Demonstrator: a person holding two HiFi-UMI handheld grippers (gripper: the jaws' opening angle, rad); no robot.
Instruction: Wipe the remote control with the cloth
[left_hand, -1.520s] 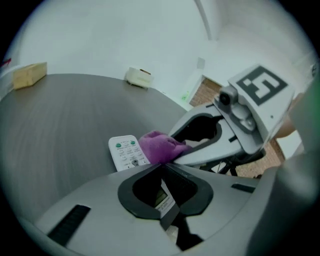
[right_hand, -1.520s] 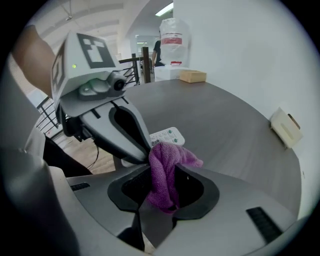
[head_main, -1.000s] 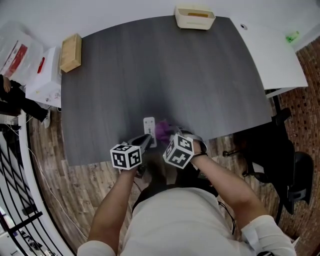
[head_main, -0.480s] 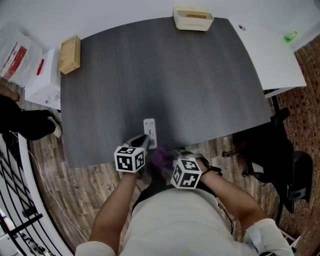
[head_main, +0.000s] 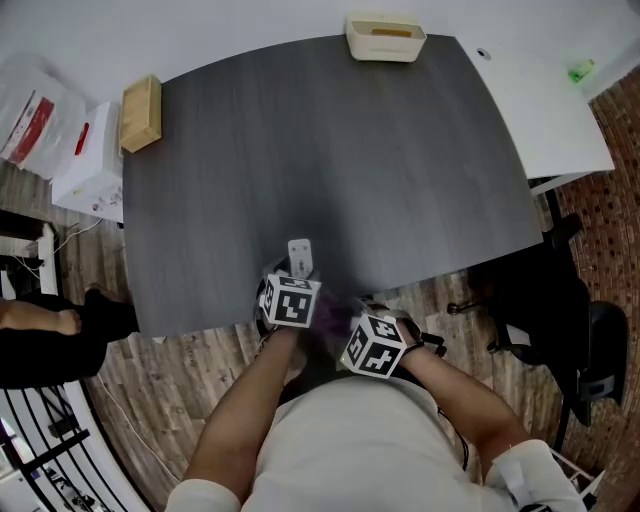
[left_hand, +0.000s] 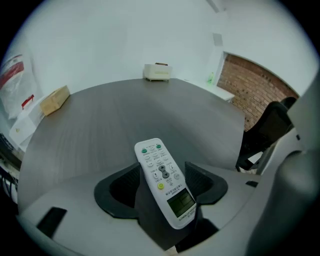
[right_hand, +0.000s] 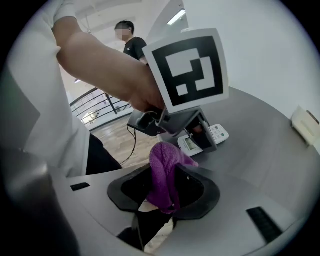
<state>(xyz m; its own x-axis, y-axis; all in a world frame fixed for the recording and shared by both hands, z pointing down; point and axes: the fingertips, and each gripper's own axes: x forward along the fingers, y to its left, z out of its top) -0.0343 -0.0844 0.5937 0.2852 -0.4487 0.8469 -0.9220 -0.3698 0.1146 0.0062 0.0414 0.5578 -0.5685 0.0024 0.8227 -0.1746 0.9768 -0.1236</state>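
Note:
The white remote control (left_hand: 162, 180) lies face up on the dark grey table (head_main: 330, 150), close to the near edge, also seen as the remote (head_main: 300, 255). My left gripper (left_hand: 161, 182) straddles its near end. Its jaws have just been opening and stand open, with the remote between them and a small gap on either side. My right gripper (right_hand: 167, 187) is shut on a bunched purple cloth (right_hand: 167, 175). It hovers just off the table's near edge, to the right of the left gripper (head_main: 292, 285). The cloth (head_main: 330, 312) is apart from the remote.
A cream tray (head_main: 386, 35) sits at the table's far edge and a wooden block (head_main: 141, 106) at the far left corner. A white desk (head_main: 545, 110) adjoins on the right, with a black chair (head_main: 565, 300) below it. A person's arm (head_main: 40, 335) shows at the left.
My right gripper drew the cloth back from beside the remote to off the table's near edge. My left gripper shifted right and rolled, and now sits over the remote's near end.

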